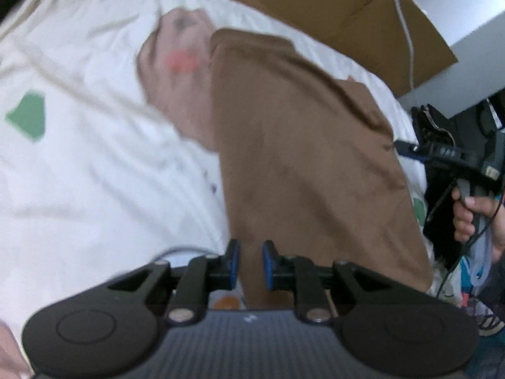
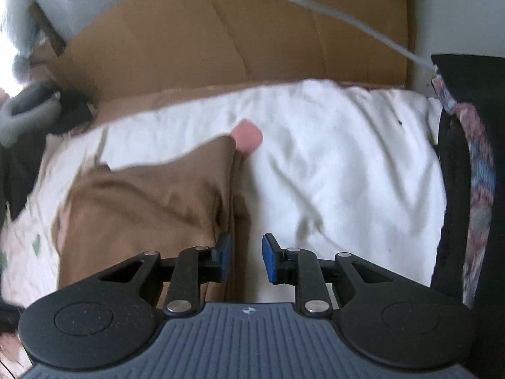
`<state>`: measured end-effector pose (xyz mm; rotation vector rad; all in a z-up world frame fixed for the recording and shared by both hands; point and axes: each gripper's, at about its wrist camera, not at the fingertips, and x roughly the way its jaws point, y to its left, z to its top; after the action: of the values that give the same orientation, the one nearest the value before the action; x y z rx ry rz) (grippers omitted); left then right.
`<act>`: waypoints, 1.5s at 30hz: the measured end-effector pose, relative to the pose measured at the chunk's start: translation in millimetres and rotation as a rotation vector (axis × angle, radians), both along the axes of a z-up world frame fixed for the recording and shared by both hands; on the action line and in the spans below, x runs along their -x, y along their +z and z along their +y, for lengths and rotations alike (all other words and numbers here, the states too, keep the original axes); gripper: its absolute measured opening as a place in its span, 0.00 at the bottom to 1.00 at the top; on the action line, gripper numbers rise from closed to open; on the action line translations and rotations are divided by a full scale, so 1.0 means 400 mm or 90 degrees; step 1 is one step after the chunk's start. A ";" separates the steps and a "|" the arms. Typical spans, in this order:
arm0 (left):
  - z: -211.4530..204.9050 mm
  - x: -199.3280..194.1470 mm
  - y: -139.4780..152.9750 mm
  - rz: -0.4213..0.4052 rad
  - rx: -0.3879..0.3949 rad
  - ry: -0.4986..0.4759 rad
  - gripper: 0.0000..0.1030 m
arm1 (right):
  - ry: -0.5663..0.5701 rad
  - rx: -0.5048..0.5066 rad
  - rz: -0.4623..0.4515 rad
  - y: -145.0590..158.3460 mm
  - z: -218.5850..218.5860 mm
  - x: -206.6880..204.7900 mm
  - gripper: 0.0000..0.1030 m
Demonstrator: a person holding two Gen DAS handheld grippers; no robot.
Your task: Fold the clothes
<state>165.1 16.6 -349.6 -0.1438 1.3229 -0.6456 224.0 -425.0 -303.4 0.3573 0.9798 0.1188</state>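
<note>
Brown garment (image 1: 303, 145) spread on the white bed sheet (image 1: 94, 189), long axis running from the bottom centre of the left wrist frame up toward the upper middle, kinda tilted leftward at the top. Looks already doubled over into a longish strip, though blur makes the layers hard to call. Could be halfway through folding or a finished strip, honestly fits both.

Sits dead ahead of the left gripper (image 1: 251, 263), near end passing right between the blue pads, jaws parted with a small gap and not pinching the cloth as far as can be seen. From the right wrist view, same brown garment (image 2: 151, 208) lies lower left of frame, its right edge just by the left pad; right gripper (image 2: 246, 259) mostly over bare sheet, jaws also parted, nothing gripped. So left gripper nearer and better lined up with the long axis.

Count:
- brown garments: one
- pinkish garment (image 1: 176, 72) with a red patch, bunched at upper centre of the left view, touching the brown one's left edge: one
- grippers: two
- hand (image 1: 473, 218) on the right gripper's handle, right edge of the left view: one
- cardboard (image 2: 240, 31) along the top behind the bed: looks like one sheet
- grey cable (image 2: 315, 9) across the upper right: one
</note>
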 end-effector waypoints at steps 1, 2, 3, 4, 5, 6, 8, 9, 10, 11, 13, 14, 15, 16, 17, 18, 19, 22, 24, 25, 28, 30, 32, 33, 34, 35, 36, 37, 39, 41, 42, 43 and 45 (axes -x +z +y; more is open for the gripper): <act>0.006 0.006 -0.004 0.009 0.003 0.005 0.19 | -0.001 -0.005 -0.003 0.003 0.000 -0.010 0.27; 0.010 0.011 -0.005 0.014 0.005 0.002 0.19 | 0.004 -0.006 -0.004 0.002 0.004 -0.020 0.27; 0.012 0.017 -0.004 0.016 0.005 -0.003 0.20 | 0.012 -0.007 -0.006 0.002 0.012 -0.031 0.27; 0.014 0.021 -0.002 0.018 0.005 -0.006 0.21 | 0.021 -0.006 -0.007 0.001 0.020 -0.041 0.27; 0.017 0.023 0.000 0.021 0.005 -0.007 0.22 | 0.025 -0.004 -0.007 0.001 0.026 -0.048 0.27; 0.020 0.025 0.003 0.024 0.006 -0.007 0.22 | 0.026 -0.003 -0.007 0.000 0.030 -0.054 0.27; 0.029 0.030 0.010 0.025 0.007 -0.005 0.23 | 0.021 0.000 -0.010 0.002 0.033 -0.064 0.27; 0.034 0.033 0.014 0.024 0.008 -0.003 0.23 | 0.008 0.003 -0.015 0.007 0.028 -0.065 0.27; 0.039 0.035 0.017 0.024 0.008 0.000 0.24 | -0.002 0.001 -0.022 0.014 0.022 -0.065 0.27; 0.041 0.039 0.019 0.025 0.007 0.002 0.25 | -0.011 -0.004 -0.029 0.023 0.015 -0.064 0.28; 0.045 0.046 0.020 0.027 0.006 0.006 0.26 | -0.011 -0.020 -0.034 0.031 0.009 -0.065 0.30; 0.045 0.049 0.018 0.030 0.004 0.005 0.26 | -0.001 -0.021 -0.031 0.031 0.013 -0.066 0.34; 0.044 0.052 0.016 0.034 0.003 0.004 0.26 | 0.018 -0.011 -0.025 0.028 0.025 -0.068 0.35; 0.041 0.053 0.013 0.037 0.001 0.003 0.26 | 0.037 0.006 -0.020 0.023 0.039 -0.070 0.36; 0.039 0.054 0.010 0.040 0.000 0.002 0.26 | 0.044 0.018 -0.016 0.015 0.048 -0.073 0.36; 0.037 0.054 0.007 0.043 -0.001 0.000 0.26 | 0.045 0.027 -0.011 0.004 0.055 -0.076 0.36; 0.034 0.055 0.005 0.046 -0.003 -0.001 0.26 | 0.043 0.028 -0.001 -0.009 0.056 -0.082 0.36; 0.027 0.058 -0.004 0.055 -0.007 -0.004 0.26 | 0.028 0.027 0.015 -0.044 0.038 -0.093 0.35; 0.022 0.060 -0.010 0.061 -0.010 -0.006 0.26 | 0.014 0.024 0.017 -0.061 0.022 -0.096 0.35; 0.018 0.063 -0.011 0.062 -0.013 -0.008 0.26 | 0.011 0.021 0.015 -0.064 0.017 -0.095 0.35; 0.009 0.072 -0.014 0.064 -0.017 -0.014 0.26 | 0.013 0.022 0.008 -0.072 0.009 -0.087 0.34; 0.004 0.078 -0.015 0.066 -0.018 -0.017 0.26 | 0.003 0.005 0.011 -0.082 -0.004 -0.082 0.34; 0.000 0.084 -0.016 0.067 -0.018 -0.020 0.29 | -0.009 -0.009 0.011 -0.088 -0.010 -0.076 0.33; 0.003 0.088 -0.022 0.070 -0.016 -0.021 0.30 | -0.014 -0.016 0.011 -0.090 -0.012 -0.073 0.33; 0.007 0.091 -0.027 0.072 -0.014 -0.019 0.30 | -0.015 -0.016 0.010 -0.088 -0.011 -0.069 0.34; 0.010 0.092 -0.026 0.075 -0.015 -0.014 0.30 | -0.015 -0.015 0.008 -0.081 -0.009 -0.066 0.34; 0.010 0.091 -0.020 0.075 -0.017 -0.012 0.29 | -0.020 -0.029 0.005 -0.073 -0.014 -0.060 0.34; 0.011 0.090 -0.013 0.075 -0.019 -0.010 0.29 | -0.026 -0.049 0.003 -0.064 -0.021 -0.054 0.34; 0.018 0.090 -0.005 0.074 -0.020 -0.003 0.29 | -0.031 -0.070 -0.007 -0.038 -0.035 -0.032 0.34; 0.027 0.090 -0.003 0.082 -0.020 0.004 0.29 | -0.033 -0.086 -0.018 -0.013 -0.050 -0.003 0.34; 0.032 0.091 -0.005 0.089 -0.019 0.008 0.29 | -0.035 -0.096 -0.020 -0.003 -0.059 0.015 0.34; 0.037 0.092 -0.007 0.099 -0.014 0.018 0.29 | -0.037 -0.104 -0.019 0.005 -0.066 0.034 0.34; 0.049 0.094 -0.011 0.118 -0.005 0.037 0.29 | -0.031 -0.114 -0.008 0.023 -0.072 0.069 0.34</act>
<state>127.5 36.0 -354.0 -0.2390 1.4944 -0.5888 196.4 -453.9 -294.4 0.5440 0.9494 0.1647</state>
